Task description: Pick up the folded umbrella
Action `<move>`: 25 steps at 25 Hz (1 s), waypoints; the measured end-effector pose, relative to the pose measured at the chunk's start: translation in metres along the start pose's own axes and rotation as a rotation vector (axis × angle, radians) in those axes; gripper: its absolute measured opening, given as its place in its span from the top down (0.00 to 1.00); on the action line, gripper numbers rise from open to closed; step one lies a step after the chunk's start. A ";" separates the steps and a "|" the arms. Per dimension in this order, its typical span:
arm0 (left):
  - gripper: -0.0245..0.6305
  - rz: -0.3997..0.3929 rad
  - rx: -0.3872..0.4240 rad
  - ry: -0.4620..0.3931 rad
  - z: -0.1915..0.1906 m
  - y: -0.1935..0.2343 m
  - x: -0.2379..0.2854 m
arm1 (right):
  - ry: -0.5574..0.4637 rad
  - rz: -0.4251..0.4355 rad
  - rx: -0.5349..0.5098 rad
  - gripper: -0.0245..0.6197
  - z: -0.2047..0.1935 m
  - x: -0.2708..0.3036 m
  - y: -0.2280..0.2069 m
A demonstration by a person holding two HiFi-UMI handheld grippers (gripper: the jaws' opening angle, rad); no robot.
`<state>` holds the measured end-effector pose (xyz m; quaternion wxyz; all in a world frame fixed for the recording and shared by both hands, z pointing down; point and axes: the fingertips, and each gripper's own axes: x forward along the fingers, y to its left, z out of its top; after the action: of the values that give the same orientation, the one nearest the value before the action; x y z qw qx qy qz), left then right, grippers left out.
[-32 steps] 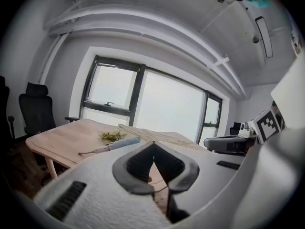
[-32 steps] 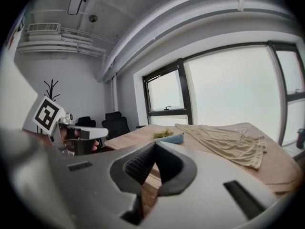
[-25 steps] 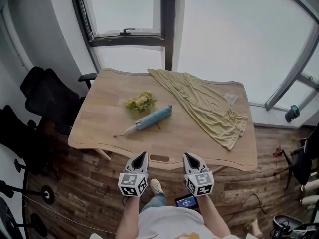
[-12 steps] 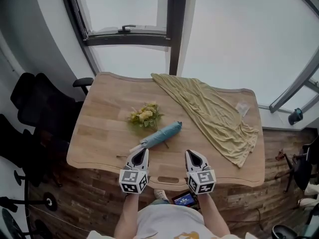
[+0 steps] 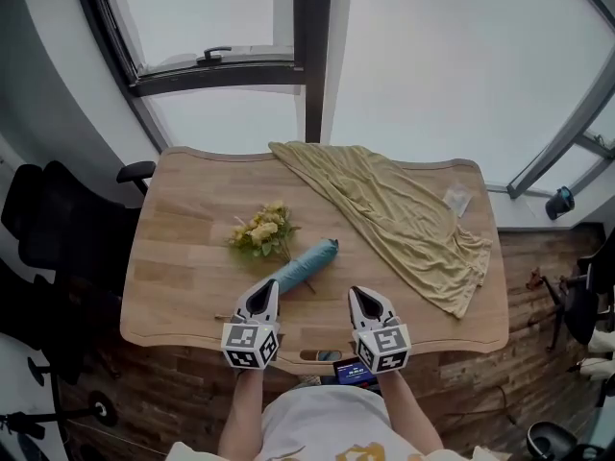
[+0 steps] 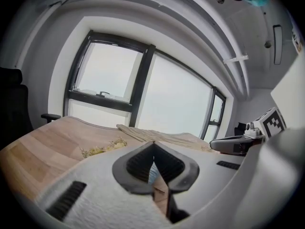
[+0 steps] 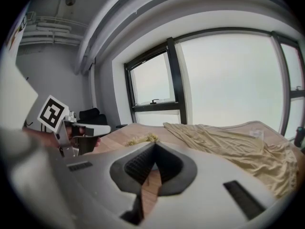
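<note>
Teal folded fabric umbrella (image 5: 306, 263) slants lower-left to upper-right just above your left tongs (image 5: 264, 294), farther from right tongs (image 5: 361, 297); both closed, empty.

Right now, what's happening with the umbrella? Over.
Left gripper and right gripper shut, empty, at table's near edge. Folded blue umbrella lies by the left one's tips, not held. Yellow flowers beside it, nothing on top.

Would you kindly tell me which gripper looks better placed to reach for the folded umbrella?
Left, probably. The left gripper sits beside the near end of the folded umbrella; the right gripper is farther off to the side. Both are shut.
</note>
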<state>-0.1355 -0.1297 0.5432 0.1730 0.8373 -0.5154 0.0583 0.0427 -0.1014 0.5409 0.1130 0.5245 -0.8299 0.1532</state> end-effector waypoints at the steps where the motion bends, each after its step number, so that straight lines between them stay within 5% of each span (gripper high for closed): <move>1: 0.93 0.001 0.002 0.000 0.002 0.000 0.003 | 0.000 -0.001 0.001 0.95 0.001 0.001 -0.003; 20: 0.93 0.017 0.013 0.020 0.004 0.013 0.036 | 0.023 0.047 0.007 0.95 -0.003 0.038 -0.014; 25: 0.93 -0.020 0.018 0.090 -0.007 0.012 0.050 | 0.060 0.043 -0.006 0.95 -0.012 0.048 -0.020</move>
<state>-0.1221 -0.1737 0.5665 0.1890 0.8404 -0.4982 0.0986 0.0407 -0.1450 0.5718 0.1362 0.5013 -0.8376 0.1689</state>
